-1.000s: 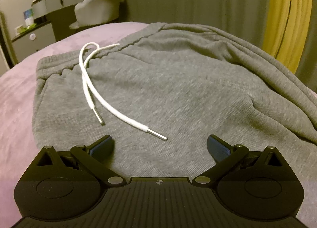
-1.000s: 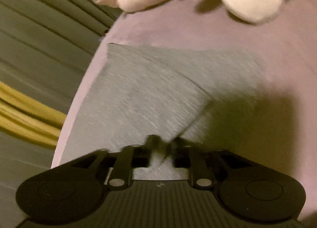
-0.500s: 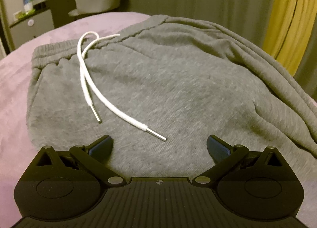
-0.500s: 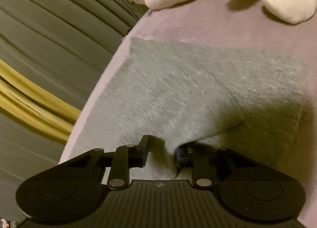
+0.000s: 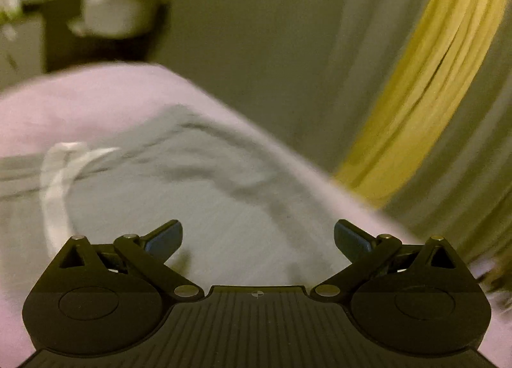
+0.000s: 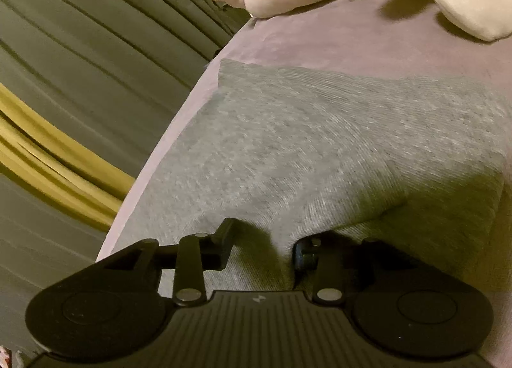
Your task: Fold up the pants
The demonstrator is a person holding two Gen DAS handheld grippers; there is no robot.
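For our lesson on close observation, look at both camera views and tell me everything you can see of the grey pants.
The pants are grey, of soft knitted jersey as it looks, spread on a pinkish-purple bed cover. In the blurred left view a gathered waistband carries a white cord lying over the front. In the right view a leg end lies flat near the bed's edge, with a raised fold of cloth between the fingers of the right claw. The left claw is open above them.

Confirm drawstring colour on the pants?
White cord drawstring on the grey knit sweatpants; seen only in the blurred left wrist view.
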